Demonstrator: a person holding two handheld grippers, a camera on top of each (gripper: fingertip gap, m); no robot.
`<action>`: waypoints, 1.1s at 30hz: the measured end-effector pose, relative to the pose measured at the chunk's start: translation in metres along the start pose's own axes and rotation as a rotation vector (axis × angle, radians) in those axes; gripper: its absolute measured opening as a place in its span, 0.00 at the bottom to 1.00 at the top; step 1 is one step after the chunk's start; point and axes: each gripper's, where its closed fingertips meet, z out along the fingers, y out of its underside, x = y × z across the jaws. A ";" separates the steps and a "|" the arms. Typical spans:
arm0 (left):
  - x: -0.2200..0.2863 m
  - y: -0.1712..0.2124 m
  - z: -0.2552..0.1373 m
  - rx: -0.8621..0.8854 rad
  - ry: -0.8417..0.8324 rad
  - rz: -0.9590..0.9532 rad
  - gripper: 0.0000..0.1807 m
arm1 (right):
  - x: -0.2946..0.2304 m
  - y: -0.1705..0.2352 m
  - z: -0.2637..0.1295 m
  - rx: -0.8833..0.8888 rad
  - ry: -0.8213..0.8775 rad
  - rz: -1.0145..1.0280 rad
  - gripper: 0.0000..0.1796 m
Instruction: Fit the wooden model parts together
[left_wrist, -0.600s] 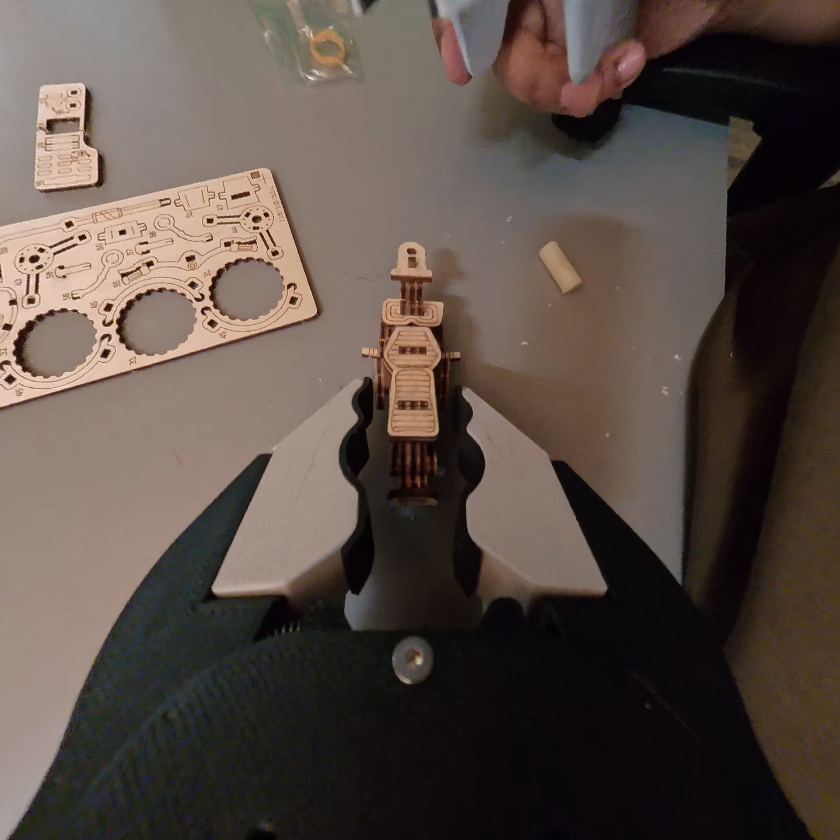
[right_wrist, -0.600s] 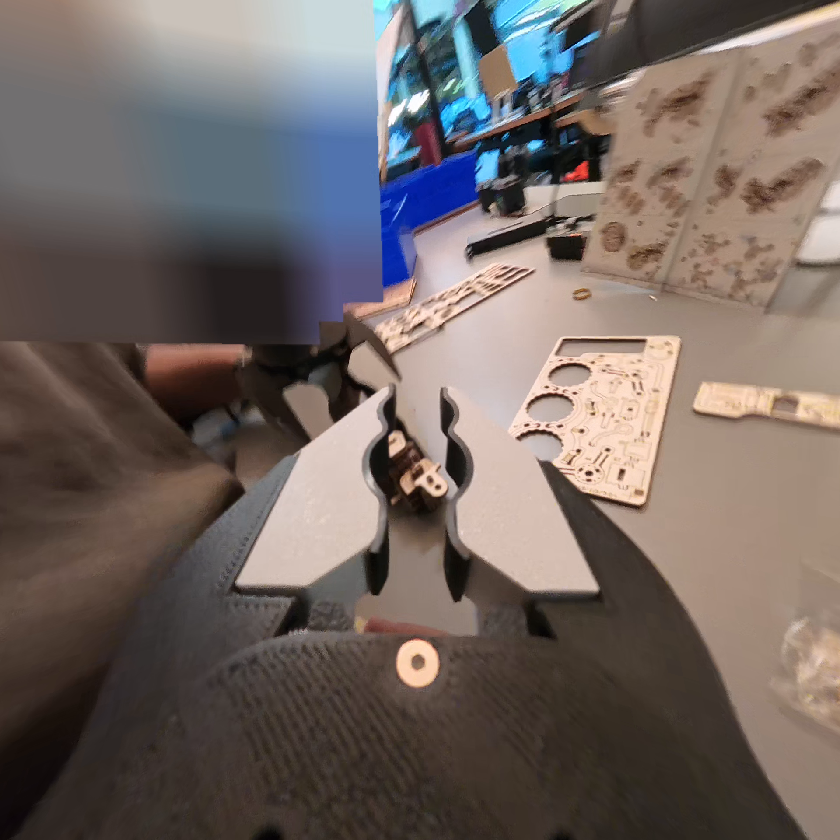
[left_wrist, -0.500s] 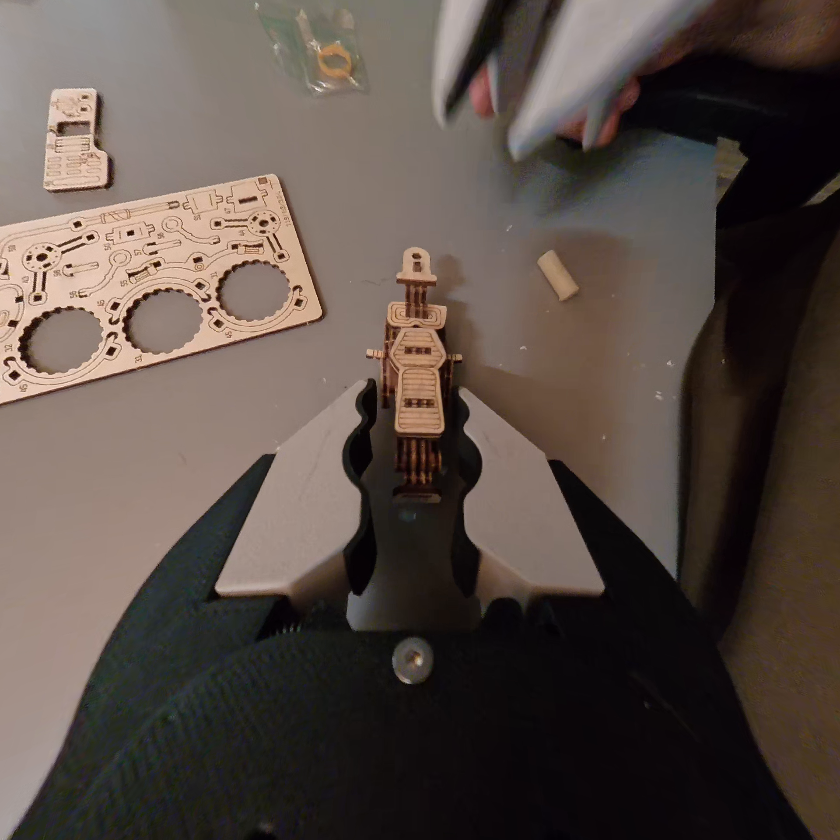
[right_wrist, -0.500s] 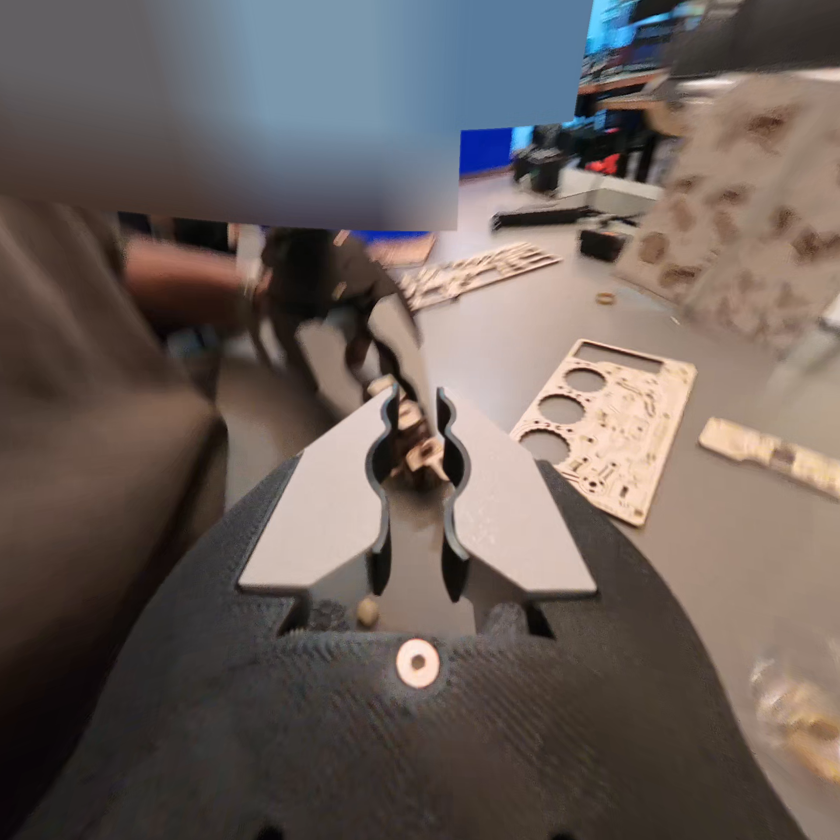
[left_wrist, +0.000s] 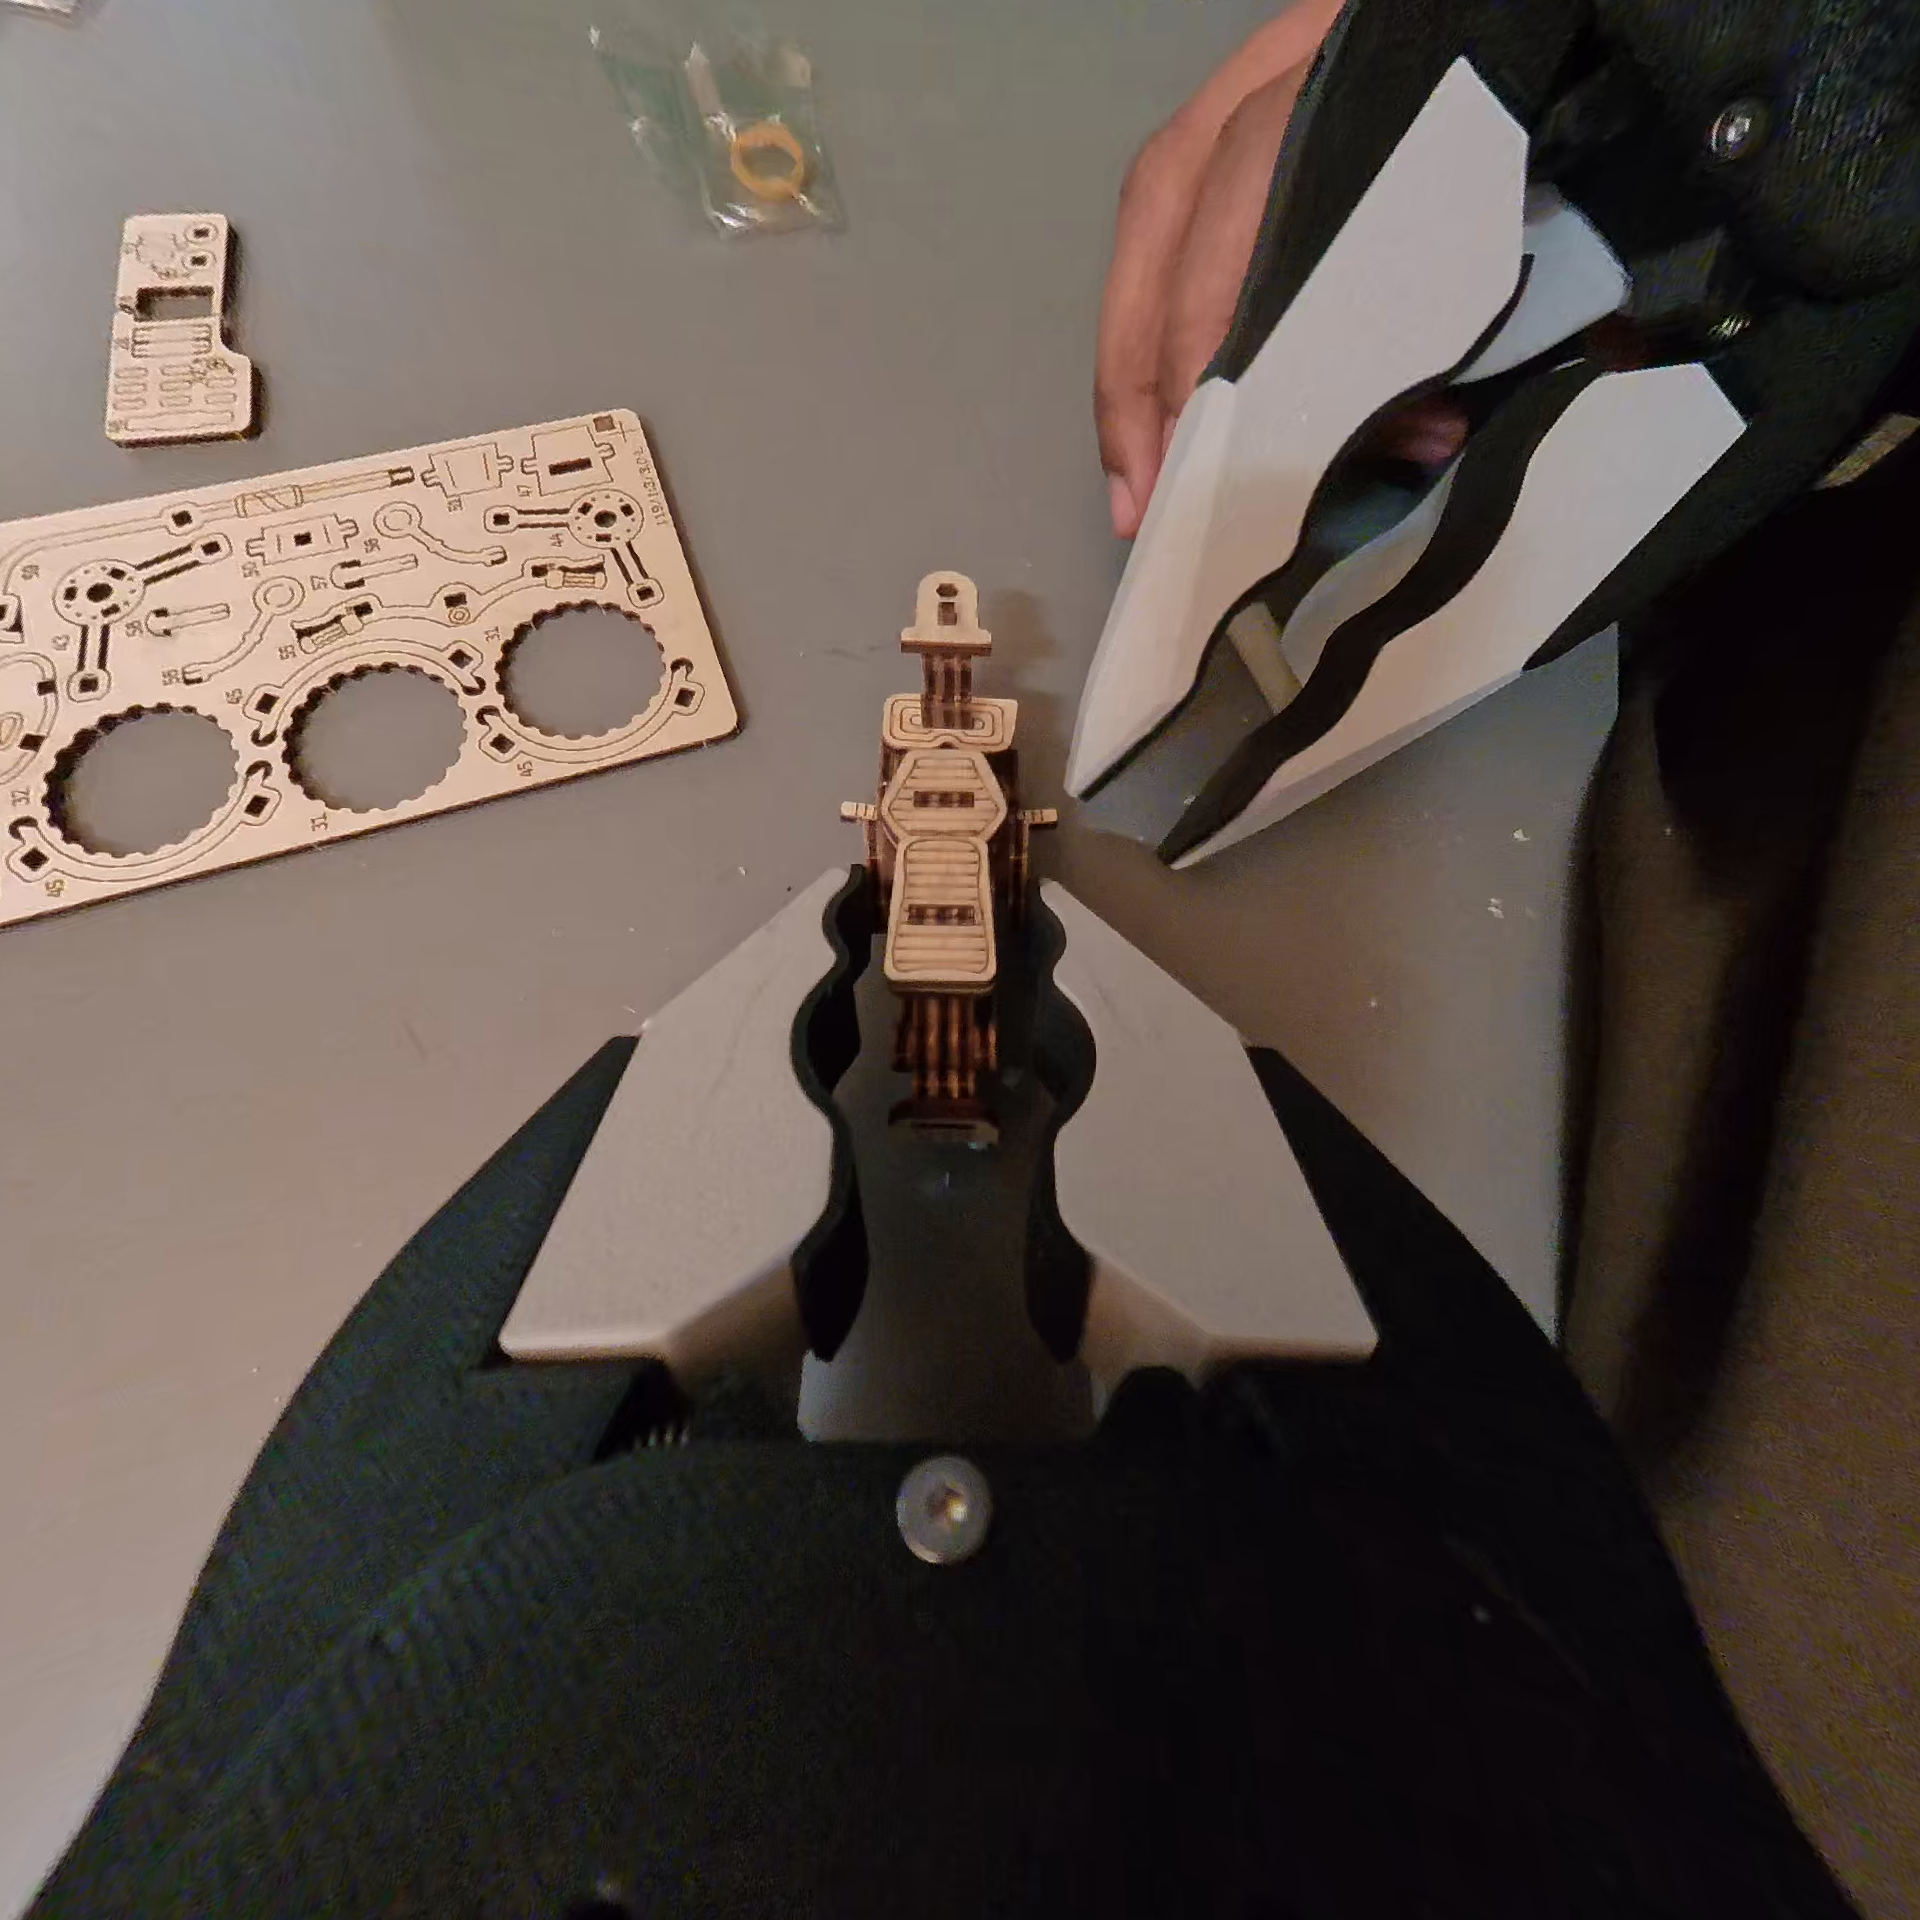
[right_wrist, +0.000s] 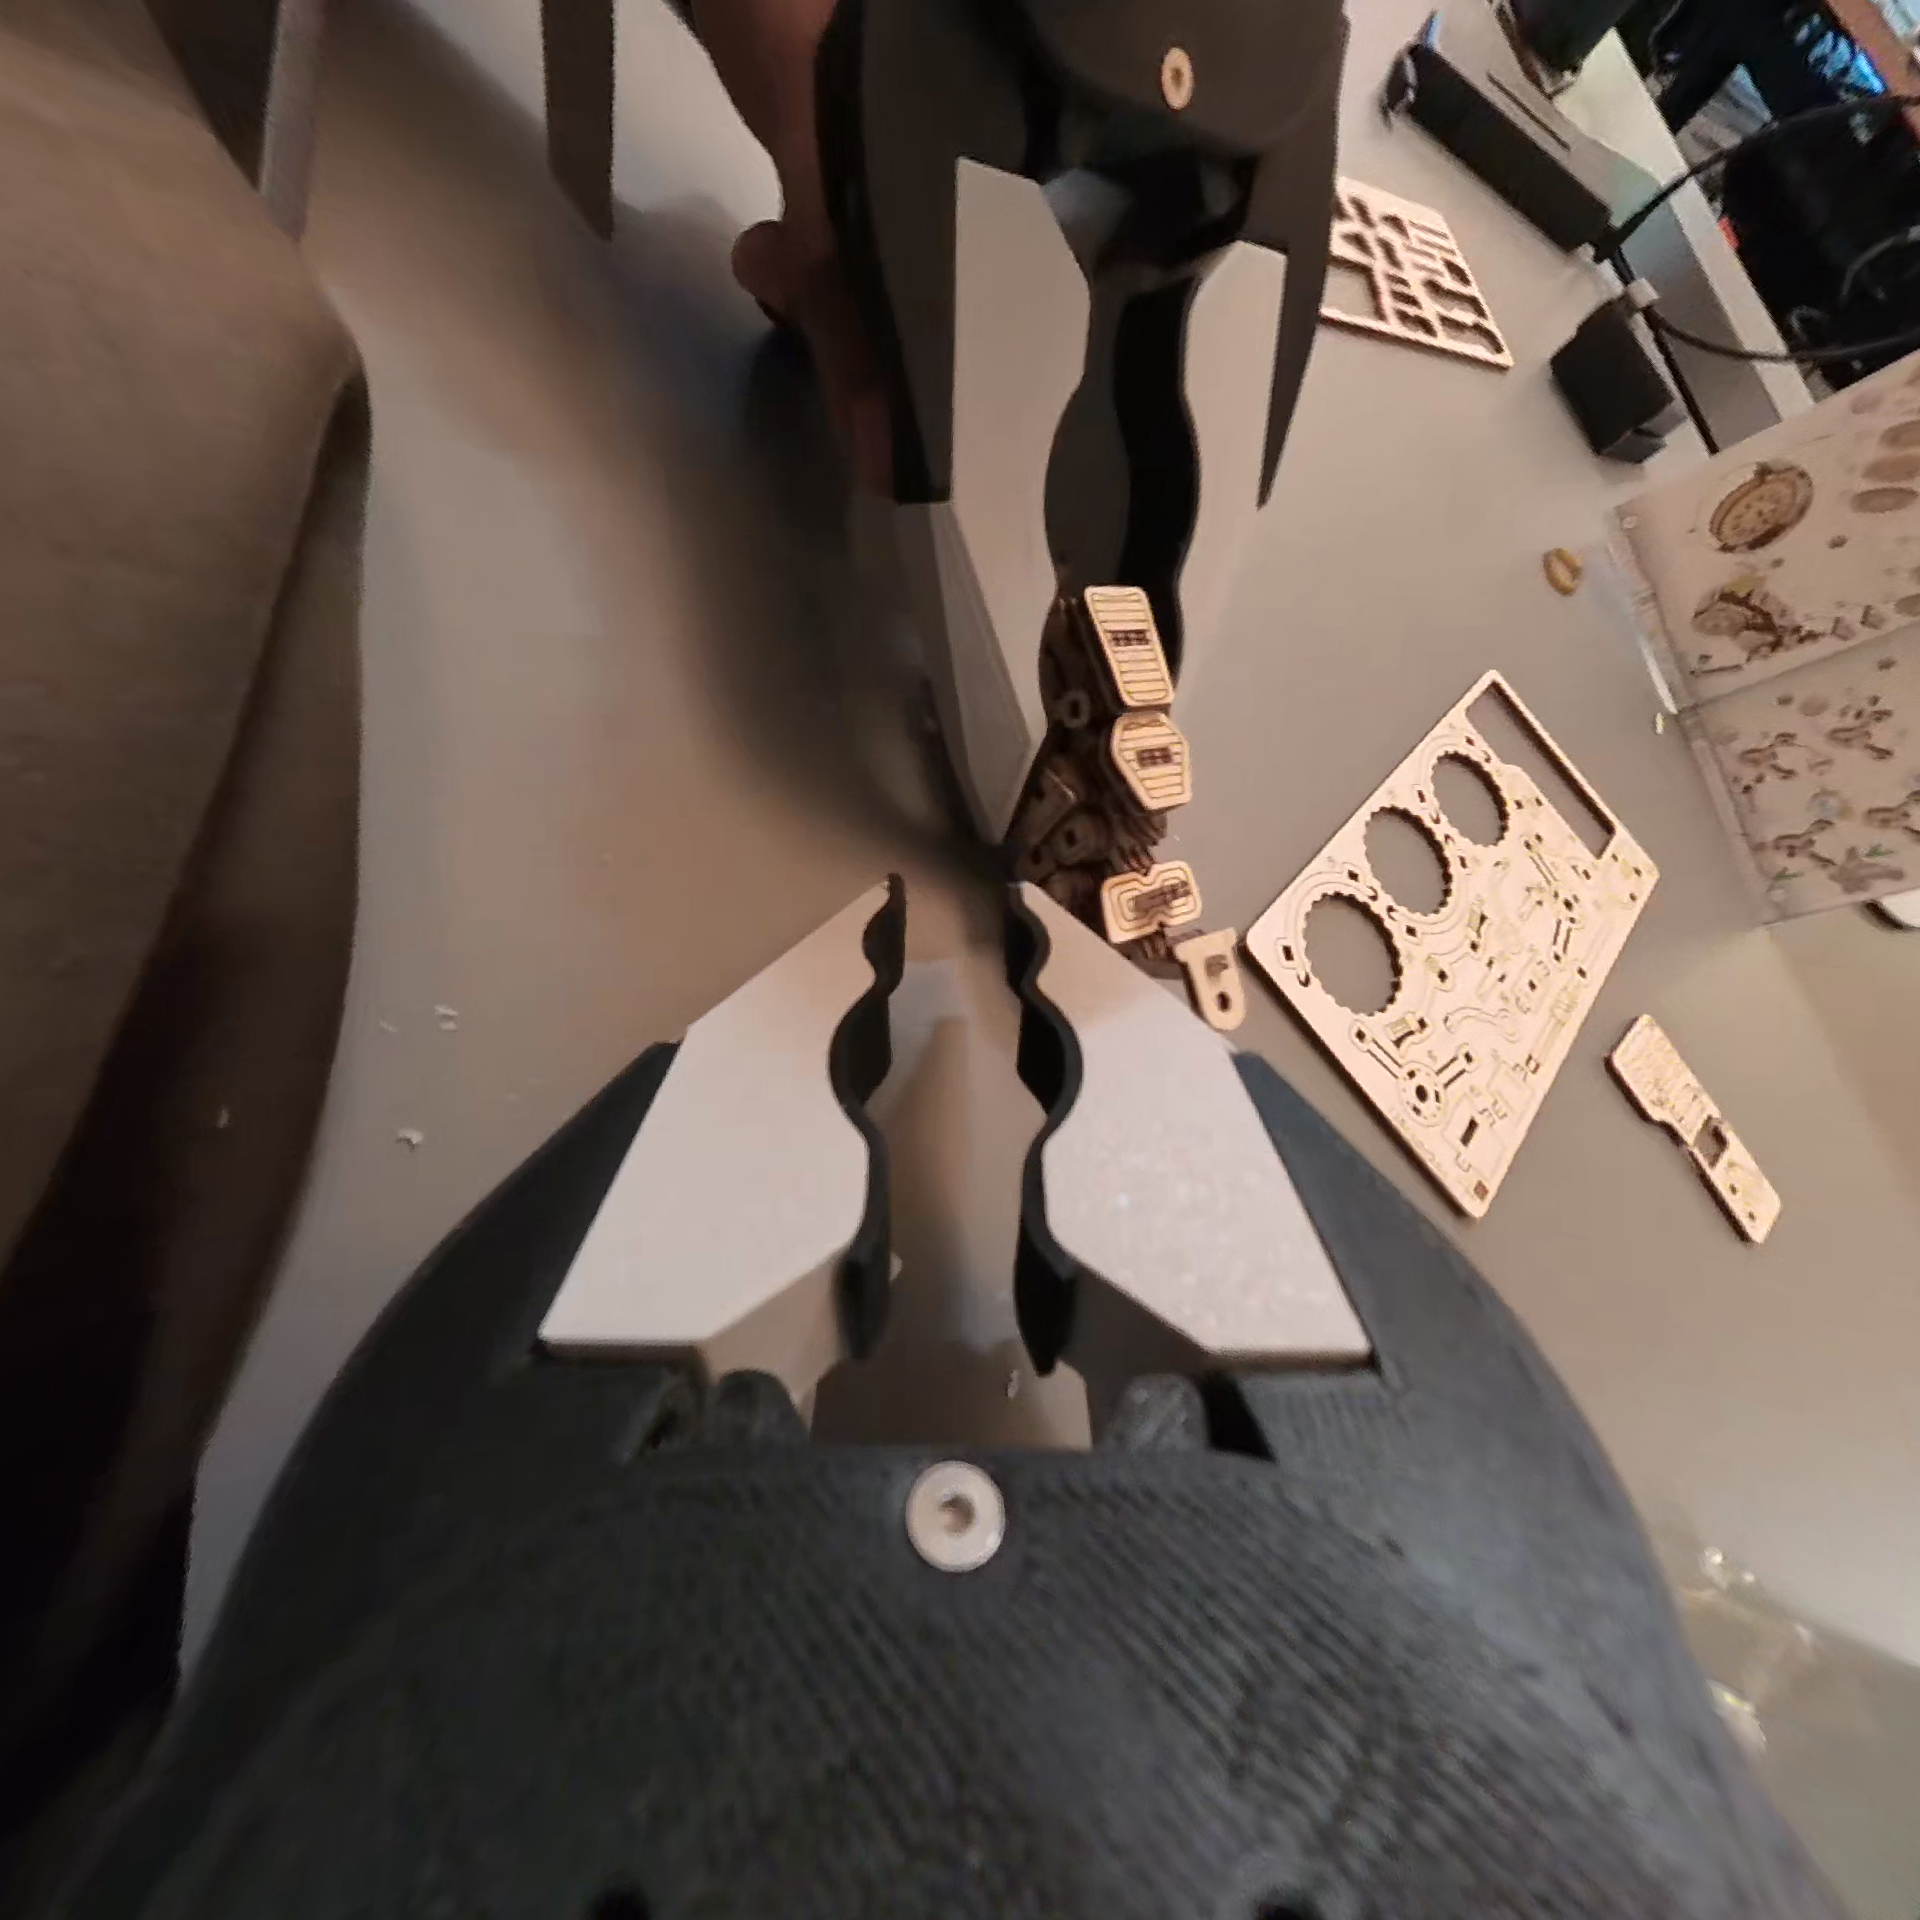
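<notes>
Between the left gripper's two grey fingers, one slatted pale wooden model, pinched upright over the grey table. To its right, the right gripper, slightly spread, holding nothing. To the left, one punched plywood sheet with three round holes, one small plywood offcut.

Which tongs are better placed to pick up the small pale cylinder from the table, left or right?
Right. The right tongs are open and empty, with the pale cylinder seen between their fingers. The left tongs are shut on the wooden model.
</notes>
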 end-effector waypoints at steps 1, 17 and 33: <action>0.000 0.000 0.000 0.000 -0.001 0.001 0.15 | 0.001 0.001 0.000 -0.007 0.003 0.011 0.10; -0.001 0.000 0.000 0.000 -0.013 0.006 0.15 | -0.001 0.007 0.006 -0.145 0.013 0.005 0.11; -0.001 0.000 0.001 -0.002 -0.015 0.009 0.15 | -0.001 0.007 0.007 -0.149 0.012 0.016 0.10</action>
